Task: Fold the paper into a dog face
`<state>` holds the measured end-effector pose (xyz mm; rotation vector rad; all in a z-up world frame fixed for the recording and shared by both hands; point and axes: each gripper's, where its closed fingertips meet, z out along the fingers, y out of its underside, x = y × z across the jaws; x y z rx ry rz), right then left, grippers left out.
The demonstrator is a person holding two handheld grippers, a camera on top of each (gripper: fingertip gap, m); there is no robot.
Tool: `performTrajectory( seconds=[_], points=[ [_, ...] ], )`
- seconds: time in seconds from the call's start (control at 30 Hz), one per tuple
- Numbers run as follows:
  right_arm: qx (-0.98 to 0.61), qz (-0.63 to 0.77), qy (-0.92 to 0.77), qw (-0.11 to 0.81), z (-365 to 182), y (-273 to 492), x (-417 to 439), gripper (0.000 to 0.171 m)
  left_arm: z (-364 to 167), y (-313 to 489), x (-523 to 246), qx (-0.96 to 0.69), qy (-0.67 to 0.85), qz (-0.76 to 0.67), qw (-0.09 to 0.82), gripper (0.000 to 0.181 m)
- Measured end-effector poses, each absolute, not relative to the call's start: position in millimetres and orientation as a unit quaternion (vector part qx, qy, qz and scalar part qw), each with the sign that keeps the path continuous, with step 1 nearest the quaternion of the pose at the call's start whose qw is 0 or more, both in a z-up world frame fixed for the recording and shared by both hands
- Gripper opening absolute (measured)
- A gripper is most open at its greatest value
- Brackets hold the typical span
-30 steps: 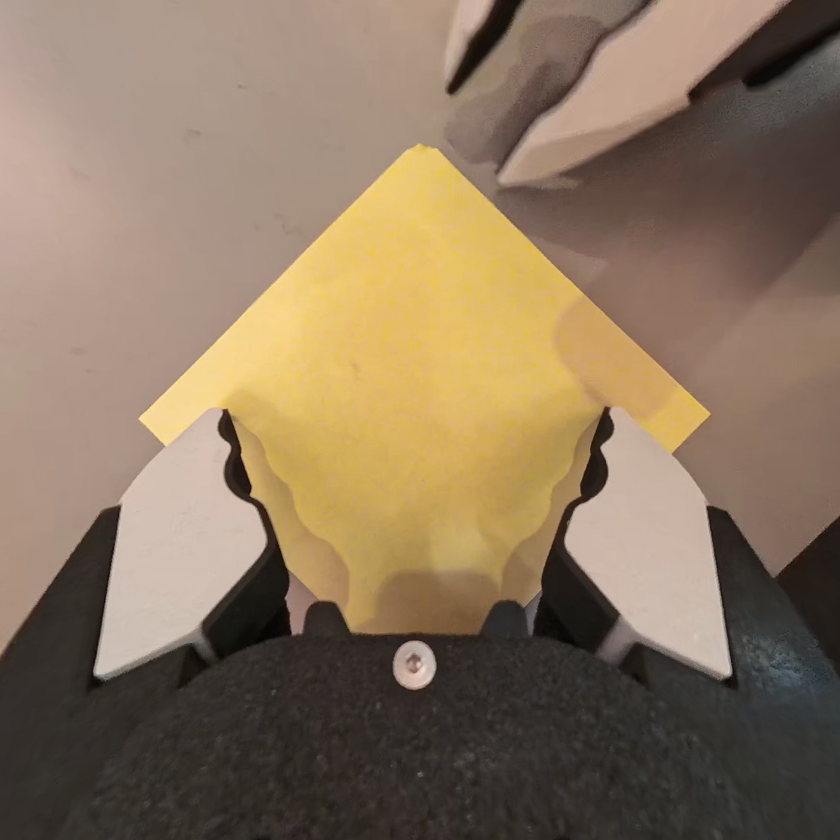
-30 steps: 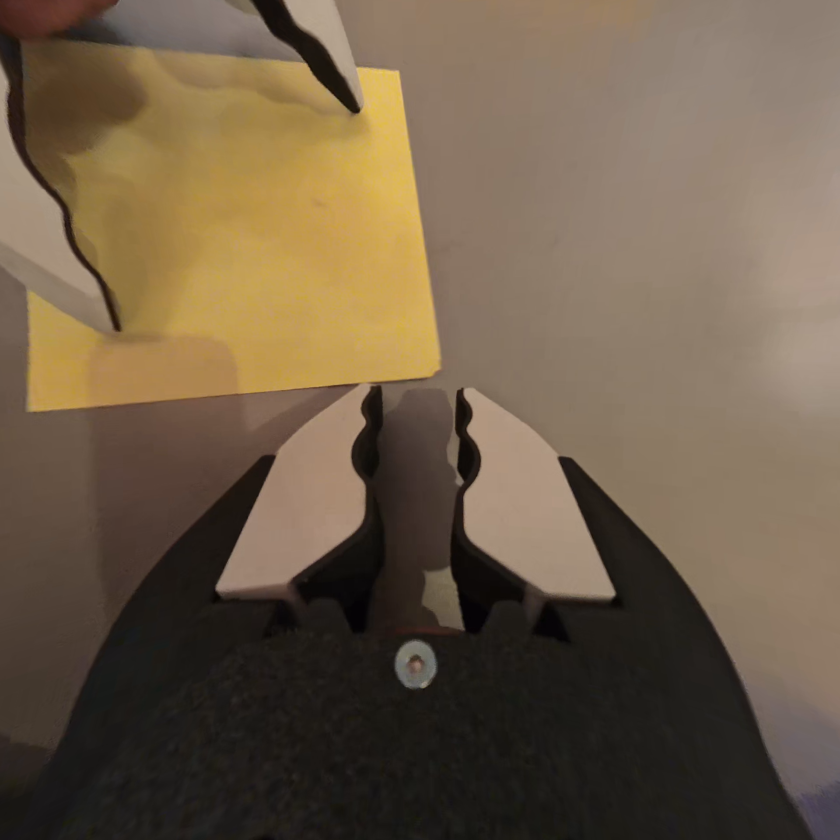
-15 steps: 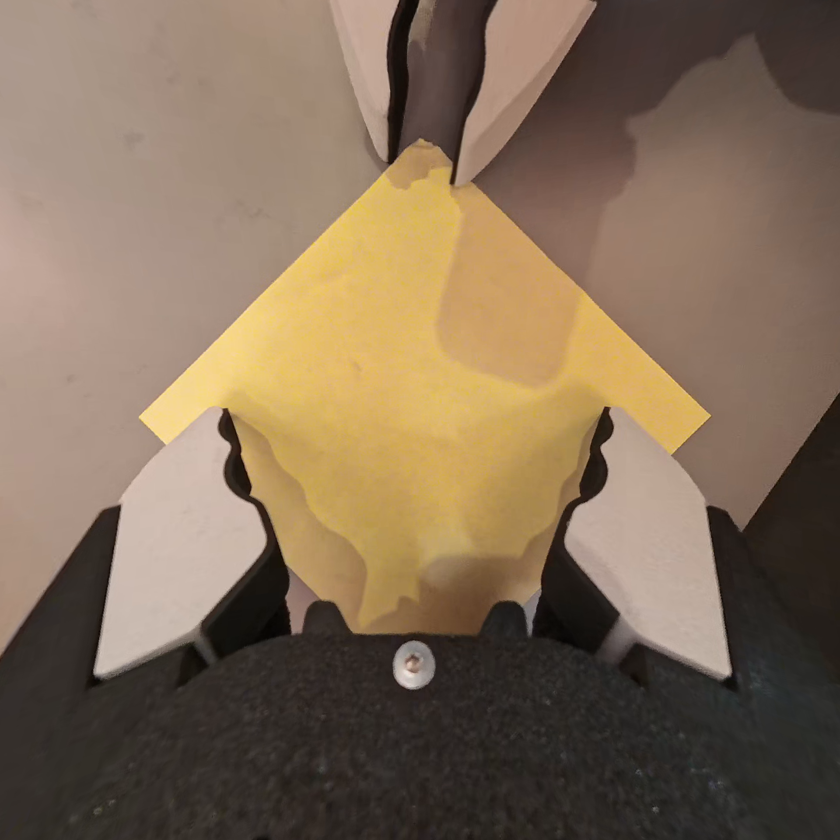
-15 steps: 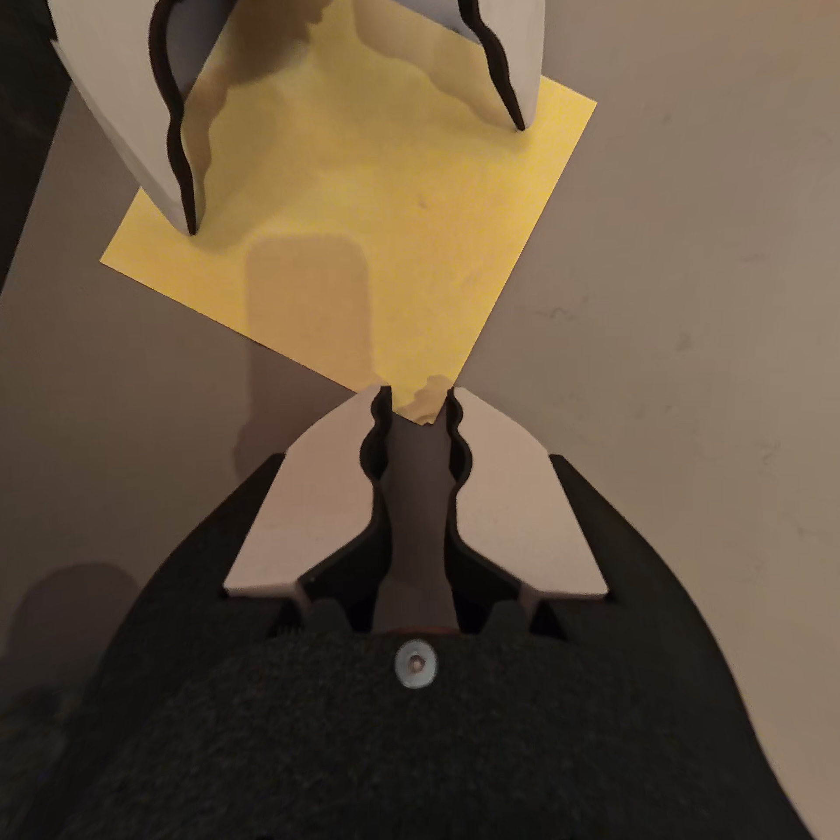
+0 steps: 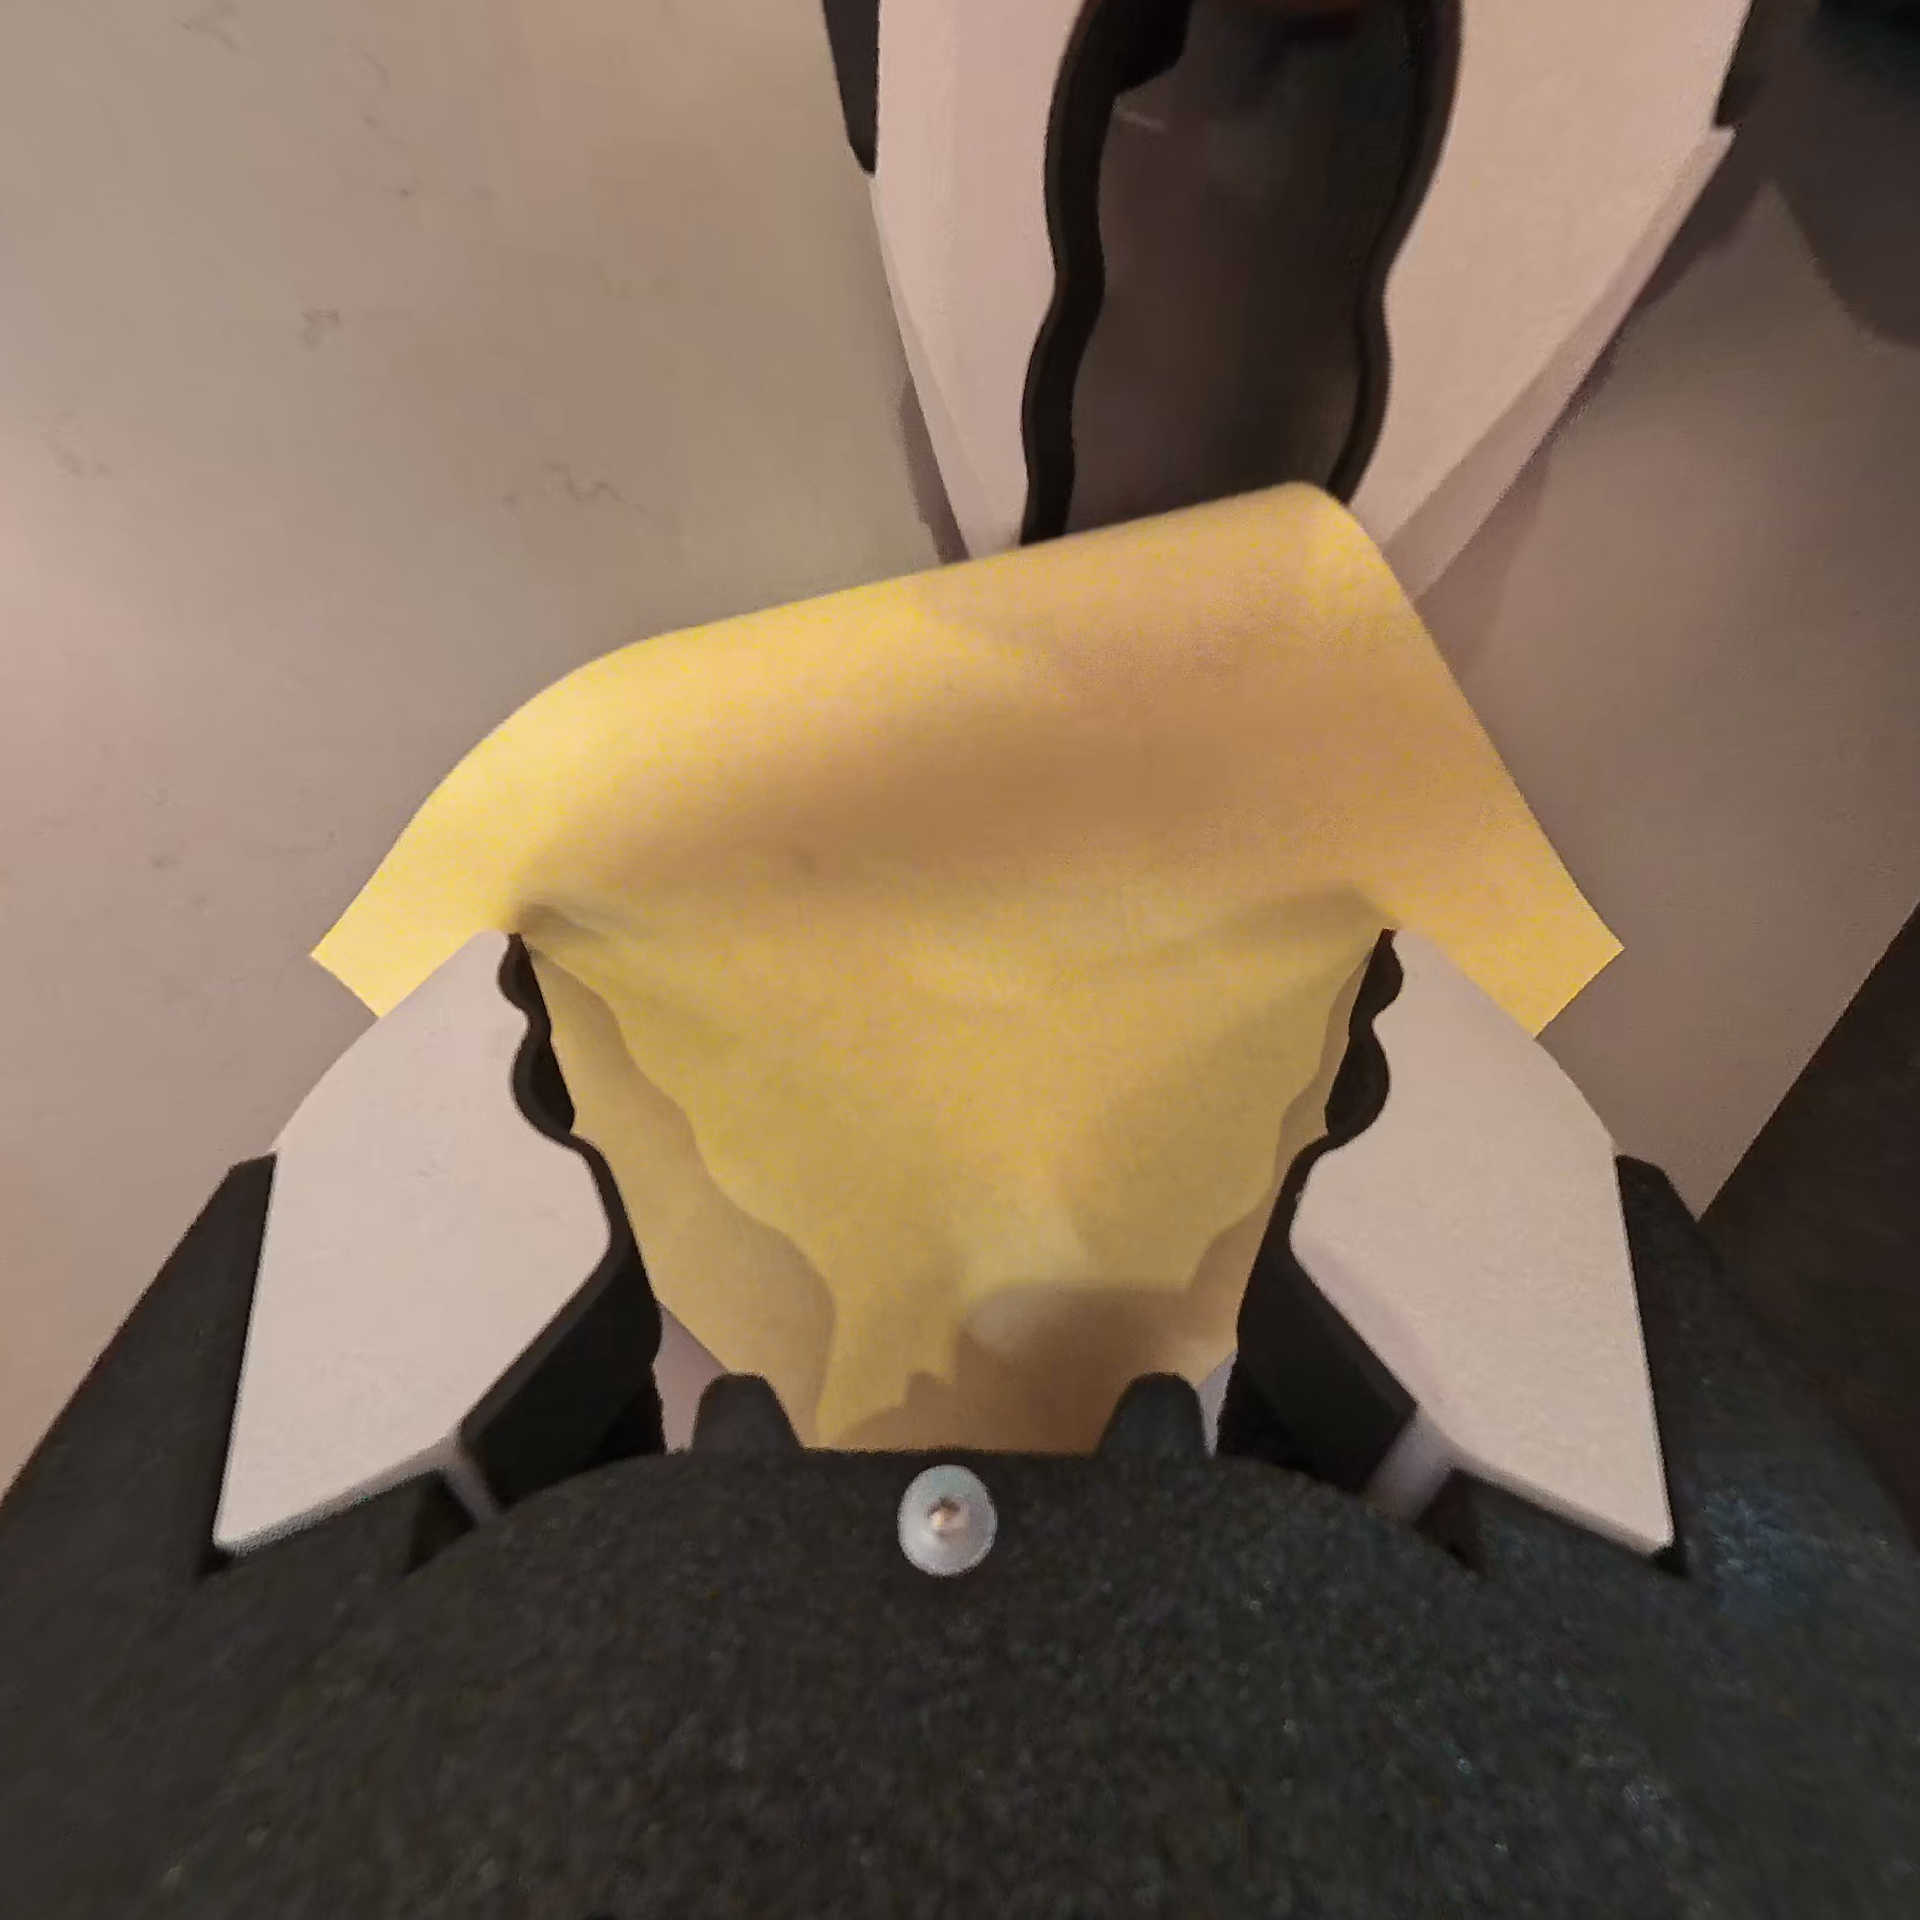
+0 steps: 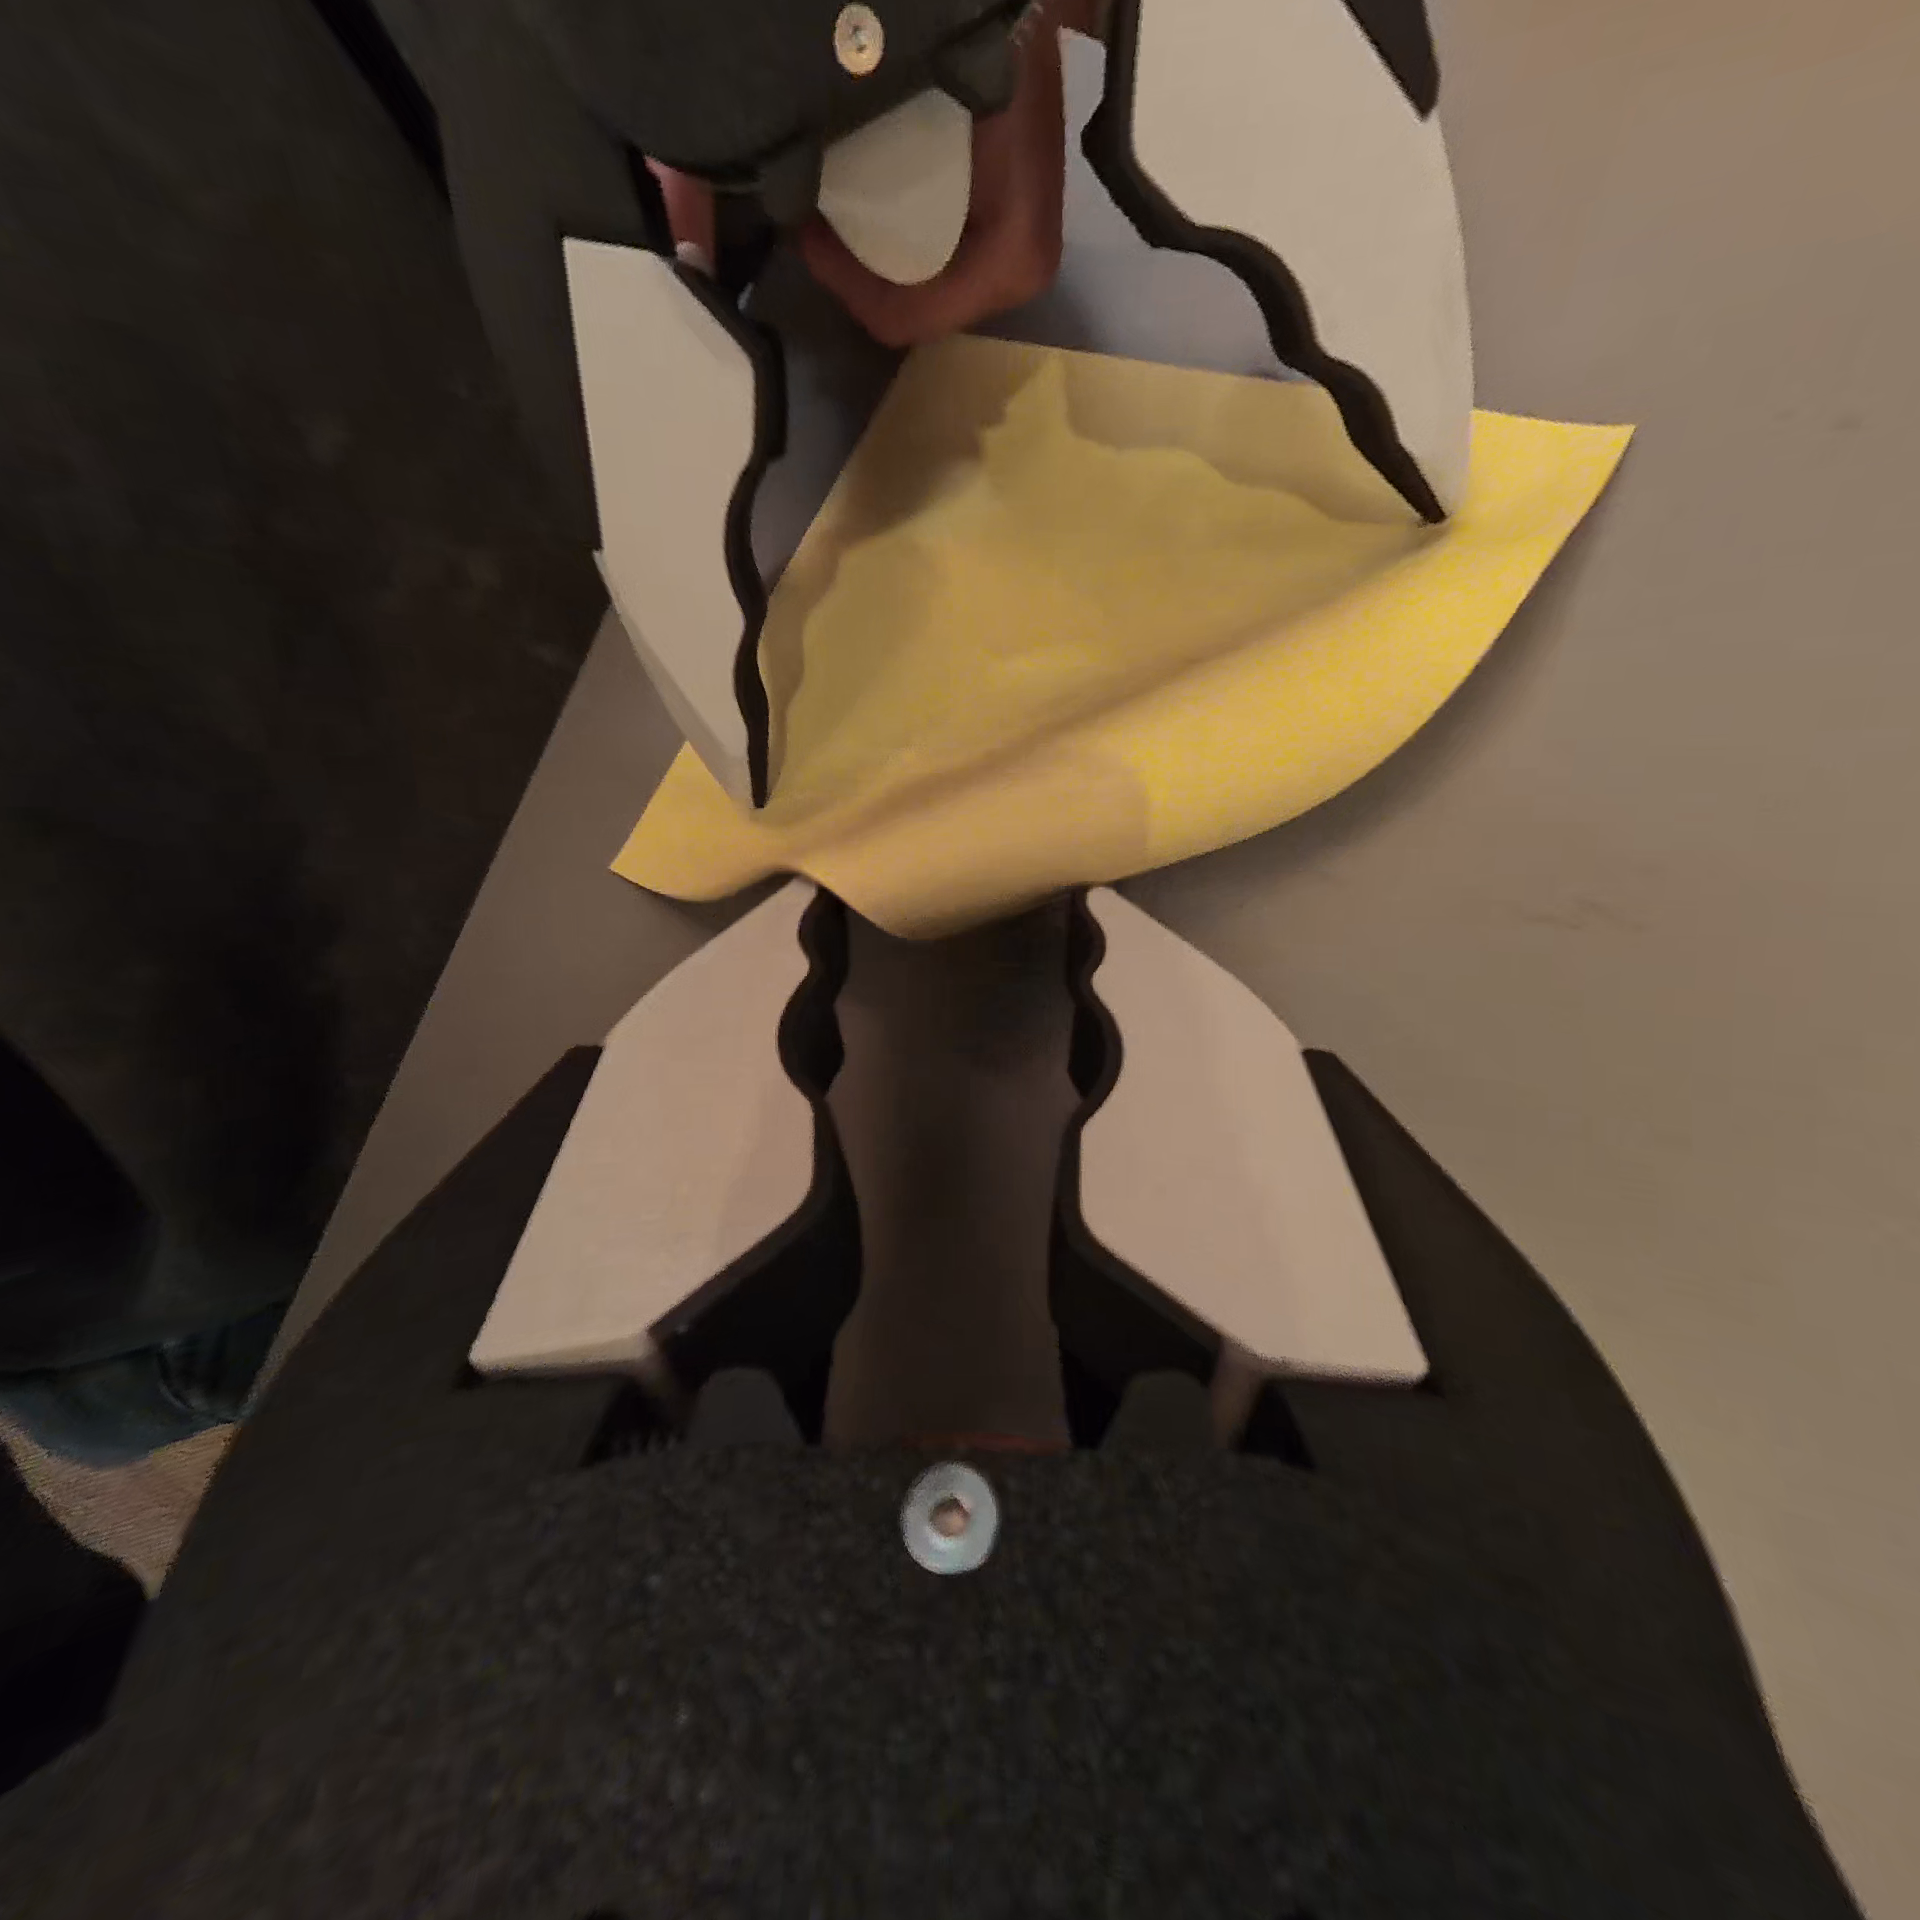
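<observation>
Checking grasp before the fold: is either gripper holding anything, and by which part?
Nothing is pinched. Right gripper, jaws apart, props up the paper's near corner; open left gripper presses its tips on the sheet.

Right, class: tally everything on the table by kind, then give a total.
Square yellow paper sheet: 1
Grey-fingered black handheld tongs: 2 (left tongs, right tongs)
Total: 3
</observation>
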<state>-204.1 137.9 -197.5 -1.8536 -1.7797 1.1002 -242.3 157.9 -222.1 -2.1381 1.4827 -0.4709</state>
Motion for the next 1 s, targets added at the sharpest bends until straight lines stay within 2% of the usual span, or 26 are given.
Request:
performTrajectory(
  seconds=[0.23, 0.43, 0.57, 0.77, 1.0],
  points=[
    [-0.639, 0.237, -0.662, 0.312, -196, 173, -210, 0.047, -222, 158, -243, -0.783, 0.545, -0.173, 0.246, 0.141],
    [-0.658, 0.155, -0.615, 0.406, -179, 209, -197, 0.042, -222, 158, -243, -0.787, 0.54, -0.169, 0.244, 0.141],
    [-0.708, 0.209, -0.572, 0.357, -187, 207, -186, 0.032, -222, 161, -239, -0.803, 0.517, -0.162, 0.25, 0.141],
    [-0.744, 0.392, -0.493, 0.224, -187, 177, -187, 0.038, -222, 164, -234, -0.816, 0.493, -0.156, 0.256, 0.141],
    [-0.72, 0.481, -0.446, 0.226, -163, 169, -198, 0.044, -222, 164, -234, -0.817, 0.492, -0.156, 0.257, 0.141]
  ],
)
